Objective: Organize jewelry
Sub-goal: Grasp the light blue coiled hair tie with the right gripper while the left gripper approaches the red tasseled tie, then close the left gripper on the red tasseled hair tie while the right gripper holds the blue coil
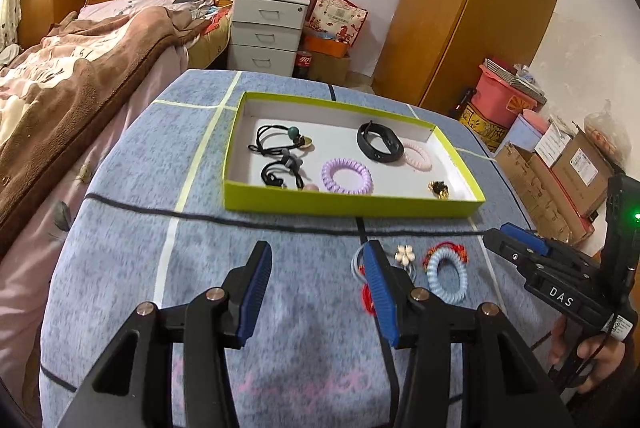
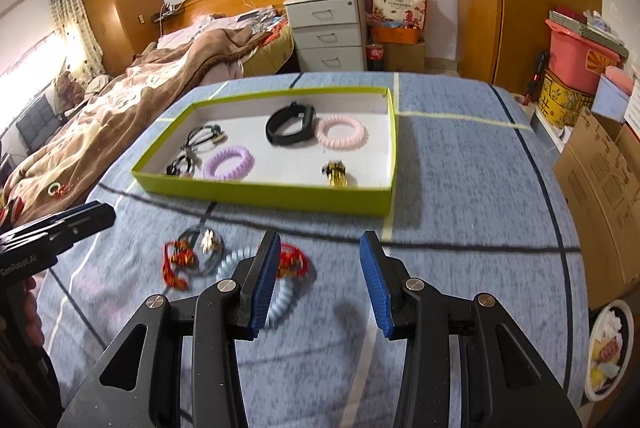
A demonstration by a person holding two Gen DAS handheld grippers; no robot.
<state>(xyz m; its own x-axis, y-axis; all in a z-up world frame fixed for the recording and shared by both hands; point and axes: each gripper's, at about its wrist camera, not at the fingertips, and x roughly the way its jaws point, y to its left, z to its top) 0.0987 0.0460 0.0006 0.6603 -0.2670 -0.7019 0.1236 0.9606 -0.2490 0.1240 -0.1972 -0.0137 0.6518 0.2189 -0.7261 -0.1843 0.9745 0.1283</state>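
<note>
Left wrist view showed the green tray (image 1: 348,206) already holding several hair ties, a black band (image 1: 380,142) and a gold clip (image 1: 438,188). Near it on the worktop (image 1: 280,268), a blue coil tie (image 1: 446,274), flower tie (image 1: 404,255) and red cords (image 2: 176,262) were left; both the left claw (image 1: 316,292) and the right claw (image 2: 320,280) hung wide and empty.

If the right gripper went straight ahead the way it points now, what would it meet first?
Probably bare blue bedspread, then the green tray at its near right corner. The right gripper is open and empty; the blue coil band lies left of that line. Depth is unclear.
</note>
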